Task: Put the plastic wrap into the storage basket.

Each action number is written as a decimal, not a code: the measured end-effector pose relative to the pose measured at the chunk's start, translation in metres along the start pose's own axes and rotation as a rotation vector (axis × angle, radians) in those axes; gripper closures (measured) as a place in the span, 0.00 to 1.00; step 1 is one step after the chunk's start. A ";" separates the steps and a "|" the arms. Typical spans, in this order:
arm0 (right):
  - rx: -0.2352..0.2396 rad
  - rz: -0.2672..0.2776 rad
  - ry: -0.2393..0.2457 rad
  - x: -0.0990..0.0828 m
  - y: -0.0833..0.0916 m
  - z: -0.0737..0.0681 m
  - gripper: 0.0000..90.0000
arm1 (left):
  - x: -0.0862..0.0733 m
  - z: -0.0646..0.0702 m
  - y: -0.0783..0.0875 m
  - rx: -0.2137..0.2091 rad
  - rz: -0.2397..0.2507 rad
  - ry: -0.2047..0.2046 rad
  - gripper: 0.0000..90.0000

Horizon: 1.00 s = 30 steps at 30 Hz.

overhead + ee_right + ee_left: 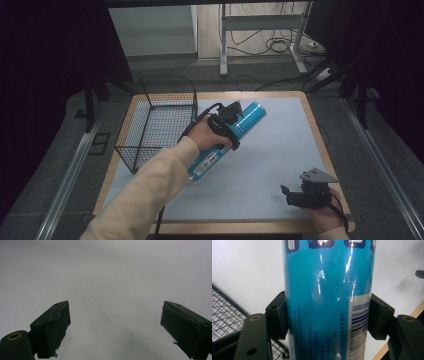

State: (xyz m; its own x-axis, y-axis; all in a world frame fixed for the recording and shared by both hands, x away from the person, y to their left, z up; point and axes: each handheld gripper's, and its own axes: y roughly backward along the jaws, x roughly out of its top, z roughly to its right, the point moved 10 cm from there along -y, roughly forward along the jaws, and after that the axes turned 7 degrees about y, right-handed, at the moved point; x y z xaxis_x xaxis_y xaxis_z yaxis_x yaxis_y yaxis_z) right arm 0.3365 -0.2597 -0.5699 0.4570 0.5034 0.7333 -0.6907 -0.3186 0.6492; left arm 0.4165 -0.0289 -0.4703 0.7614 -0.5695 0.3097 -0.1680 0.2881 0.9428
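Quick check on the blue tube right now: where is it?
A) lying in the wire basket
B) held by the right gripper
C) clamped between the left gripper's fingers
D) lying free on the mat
C: the left gripper's fingers press both sides of the blue tube, beside the wire basket.

Blue tube (pixel 328 300) — ends cropped; label print unreadable.

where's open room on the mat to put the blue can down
The pale blue mat is bare between the blue cylindrical can, held in the left gripper, and the open right gripper at the near right corner. The left side is tight beside the black wire basket.
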 end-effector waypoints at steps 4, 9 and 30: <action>0.002 -0.001 0.006 0.001 -0.001 -0.001 0.10 | 0.004 -0.007 0.002 -0.009 0.002 0.024 0.35; 0.002 -0.001 0.010 0.001 -0.002 -0.002 0.10 | 0.011 -0.016 0.007 0.002 0.011 0.044 0.35; 0.003 -0.011 0.007 -0.001 -0.005 0.002 0.10 | 0.034 -0.029 0.025 0.012 0.020 0.025 0.35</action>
State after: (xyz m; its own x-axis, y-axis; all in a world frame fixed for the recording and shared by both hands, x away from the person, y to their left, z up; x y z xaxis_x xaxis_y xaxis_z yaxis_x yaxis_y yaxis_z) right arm 0.3402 -0.2604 -0.5735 0.4610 0.5122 0.7246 -0.6837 -0.3155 0.6580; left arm 0.4568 -0.0185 -0.4395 0.7731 -0.5446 0.3251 -0.1907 0.2893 0.9381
